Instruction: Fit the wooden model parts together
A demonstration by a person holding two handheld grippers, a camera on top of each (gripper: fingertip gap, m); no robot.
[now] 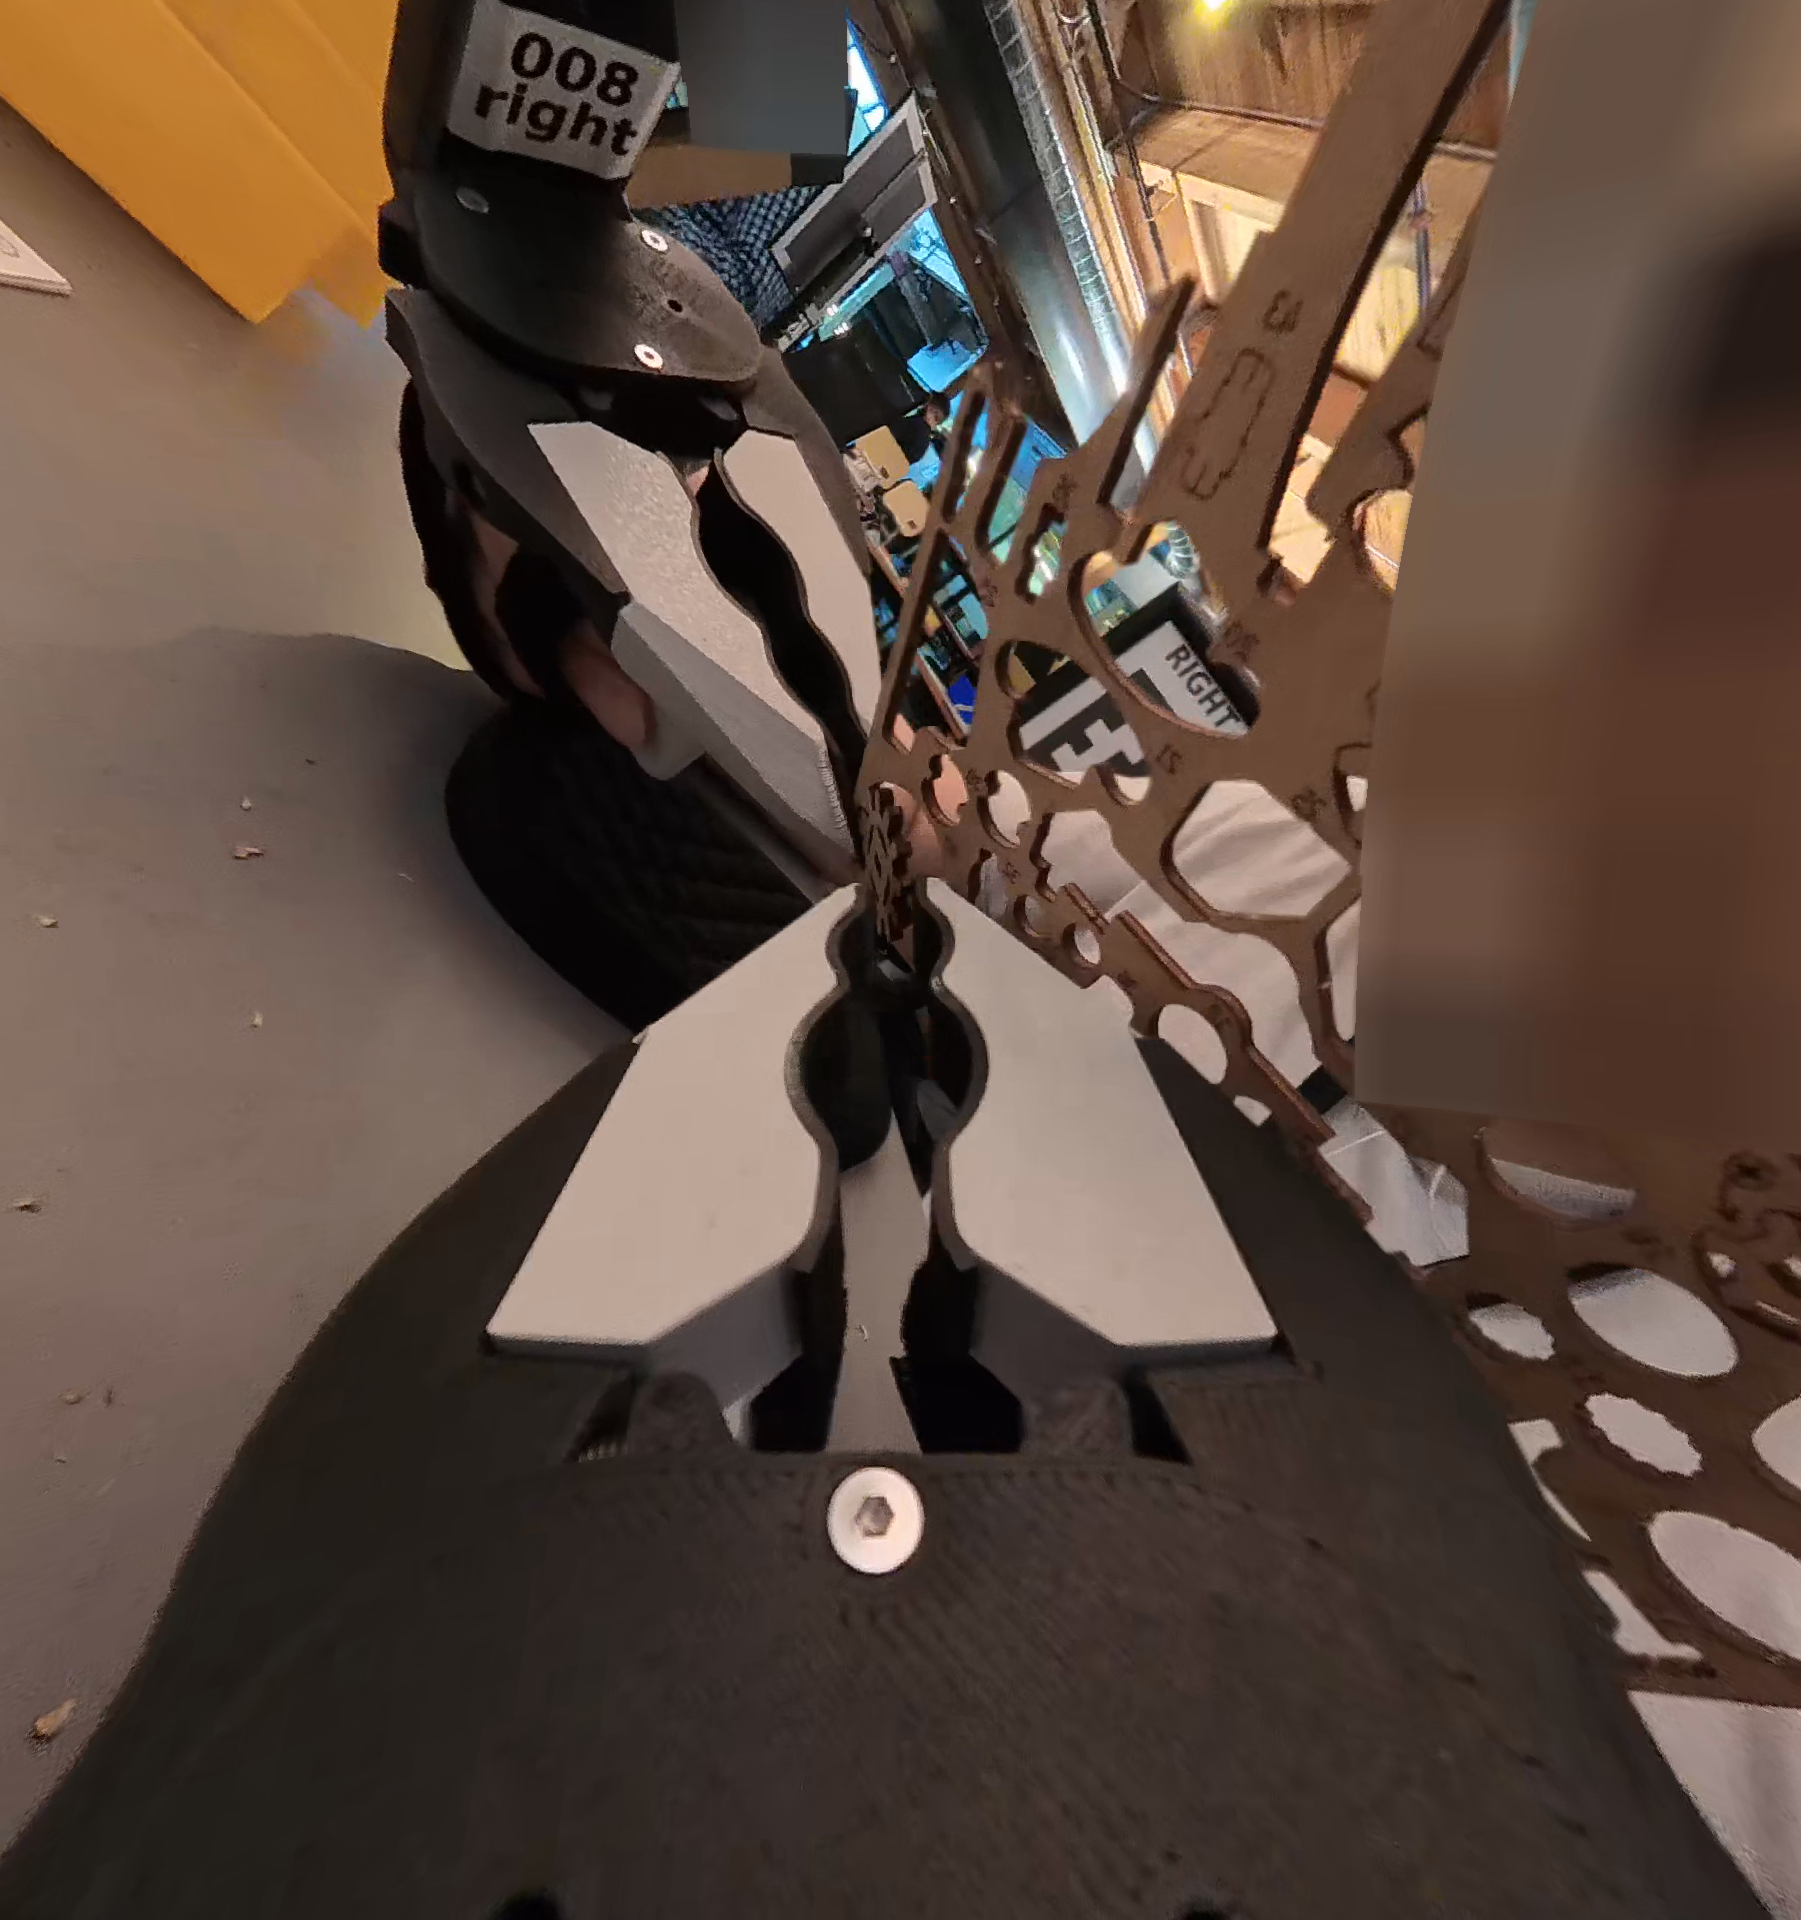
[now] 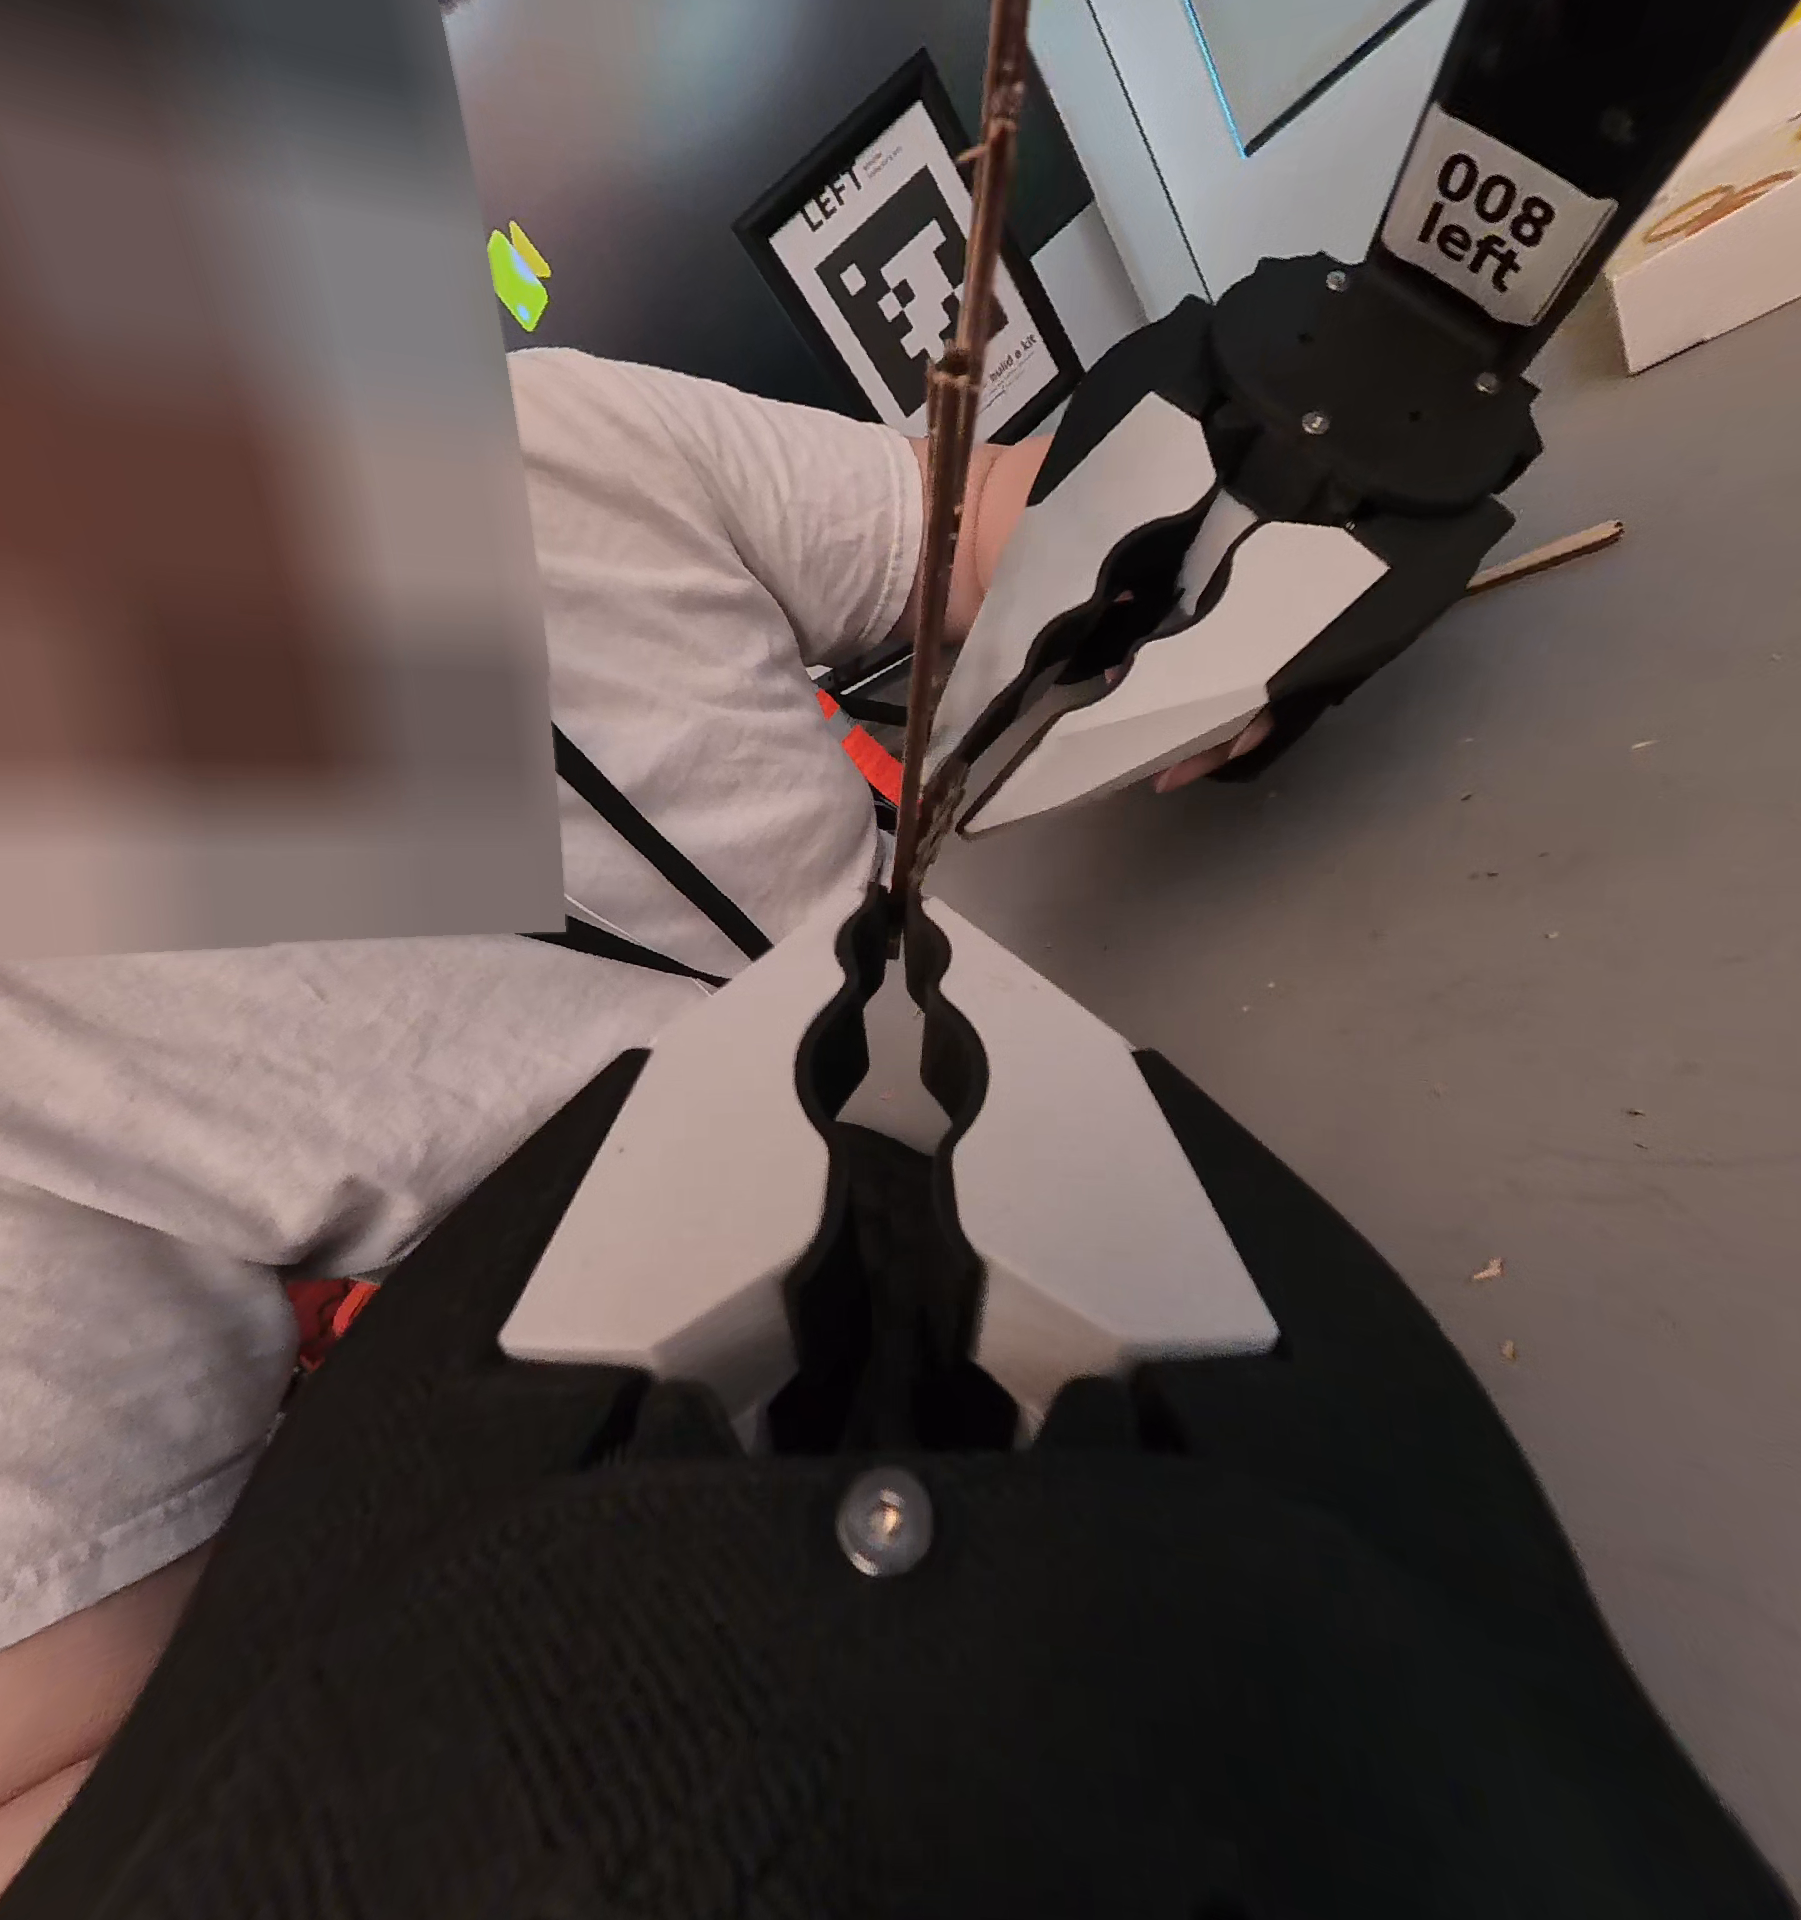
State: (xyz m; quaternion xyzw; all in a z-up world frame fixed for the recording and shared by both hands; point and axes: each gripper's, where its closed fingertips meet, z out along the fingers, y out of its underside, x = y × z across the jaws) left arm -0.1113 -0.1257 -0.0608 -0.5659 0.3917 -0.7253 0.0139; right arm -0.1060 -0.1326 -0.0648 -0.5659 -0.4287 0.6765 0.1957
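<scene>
A thin brown wooden sheet [image 1: 1322,686] full of cut-out holes and slots stands upright in the air. In the right wrist view it shows edge-on as a thin strip [image 2: 943,520]. My right gripper [image 2: 901,920] is shut on its lower corner, and also shows in the left wrist view [image 1: 854,821]. My left gripper [image 1: 891,920] is shut on a small wooden gear piece [image 1: 888,873] and holds it against that same corner of the sheet. The two grippers' tips almost touch. The left gripper also shows in the right wrist view [image 2: 963,810].
A second cut-out wooden sheet [image 1: 1665,1247] lies on the person's white shirt [image 2: 688,582]. Below is a grey floor [image 1: 148,935] with wood crumbs. A yellow box [image 1: 221,135], a framed marker card [image 2: 906,281], a white box [image 2: 1758,208] and a loose wooden strip [image 2: 1540,561] lie around.
</scene>
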